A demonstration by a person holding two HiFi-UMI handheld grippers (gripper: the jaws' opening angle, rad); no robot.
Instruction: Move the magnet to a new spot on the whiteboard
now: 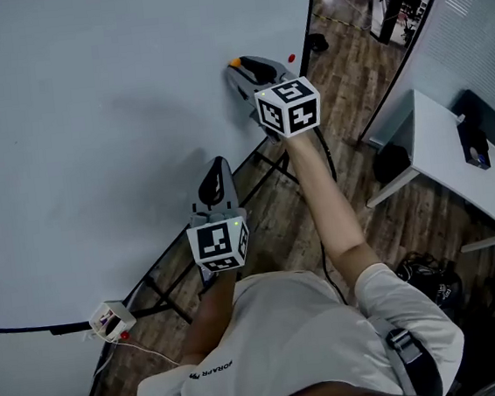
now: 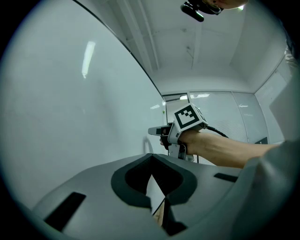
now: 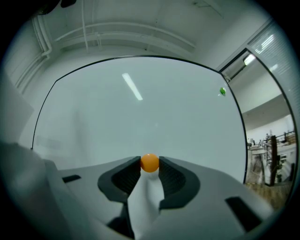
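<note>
A small orange magnet sits on the large whiteboard, near its right edge. My right gripper points level at the board, and its two fingertips close on the magnet from either side. In the left gripper view the right gripper reaches toward the board under its marker cube. My left gripper hangs lower and further left, a little way off the board. Its jaws are shut with nothing between them.
A red magnet sits on the board's right edge, and a green one is higher up. The board's stand legs cross the wooden floor. A white desk stands at right, and a small white device lies at lower left.
</note>
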